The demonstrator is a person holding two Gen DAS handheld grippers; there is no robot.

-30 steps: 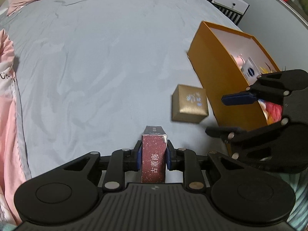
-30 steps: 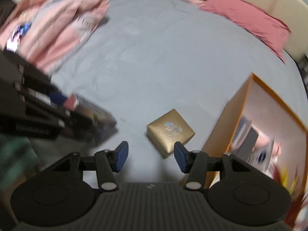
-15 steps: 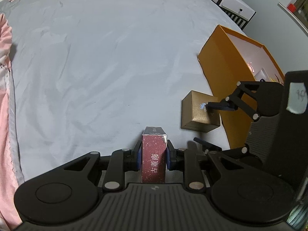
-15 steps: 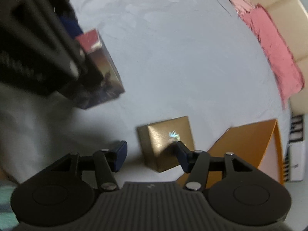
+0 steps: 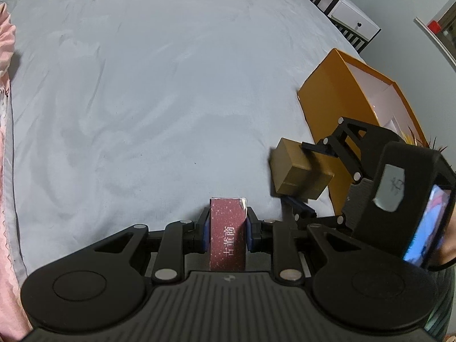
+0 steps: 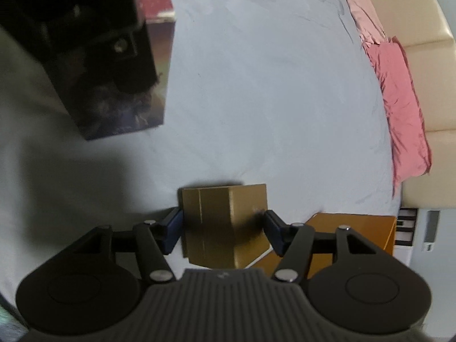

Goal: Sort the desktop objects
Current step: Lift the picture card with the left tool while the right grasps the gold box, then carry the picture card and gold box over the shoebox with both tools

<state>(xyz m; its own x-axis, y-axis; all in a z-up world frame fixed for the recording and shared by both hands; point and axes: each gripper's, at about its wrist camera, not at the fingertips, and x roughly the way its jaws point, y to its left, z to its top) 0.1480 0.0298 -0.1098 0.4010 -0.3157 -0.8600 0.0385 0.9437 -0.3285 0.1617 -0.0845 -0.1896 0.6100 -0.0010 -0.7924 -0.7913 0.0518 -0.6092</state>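
Observation:
My left gripper is shut on a dark red box with white characters, held just above the grey bed sheet. To its right a small gold box lies beside the open orange box. My right gripper straddles the gold box. Its jaws are opening, with the blue pads close along the box's two sides and no visible squeeze. The right wrist view also shows the red box at upper left, behind the dark body of the left gripper.
The orange box holds several small items, mostly hidden by the right gripper. A pink blanket runs along the left bed edge. A pink pillow and beige headboard lie beyond. A white cabinet stands past the bed.
My right gripper rolled and came down over the gold box, which now sits between its wider jaws. The left gripper drifted slightly, still gripping the red box.

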